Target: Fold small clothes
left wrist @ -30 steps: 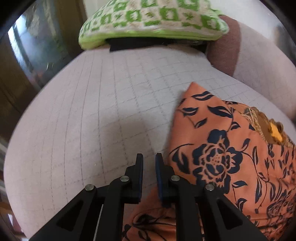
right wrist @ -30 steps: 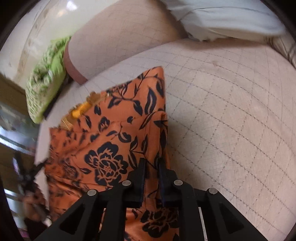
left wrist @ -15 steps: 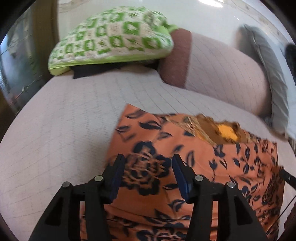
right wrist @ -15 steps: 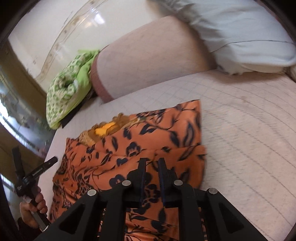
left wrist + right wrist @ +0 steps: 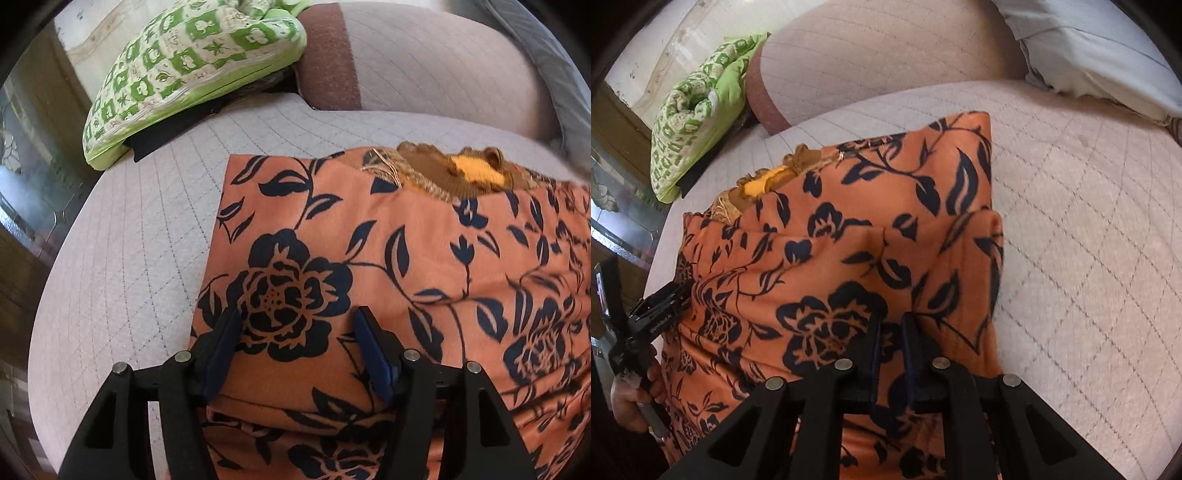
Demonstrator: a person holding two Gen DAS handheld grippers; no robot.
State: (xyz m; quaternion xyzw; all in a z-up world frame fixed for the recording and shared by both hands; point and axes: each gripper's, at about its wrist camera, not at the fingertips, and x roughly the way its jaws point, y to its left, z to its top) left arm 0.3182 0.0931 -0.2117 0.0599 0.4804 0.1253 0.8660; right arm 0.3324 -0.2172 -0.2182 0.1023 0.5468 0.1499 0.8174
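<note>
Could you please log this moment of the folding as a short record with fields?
garment: orange floral garment, folded over on itself, yellow-brown neckline showing
surface: quilted pink sofa seat
left gripper: jaws just opened, apart over the cloth, not pinching
right gripper: jaws shut on a fold of the cloth
nearby: green patterned cushion; grey pillow

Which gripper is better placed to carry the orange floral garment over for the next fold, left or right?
Probably right. The right gripper looks shut on the orange floral garment, while the left gripper, jaws just opened, holds nothing above it.
</note>
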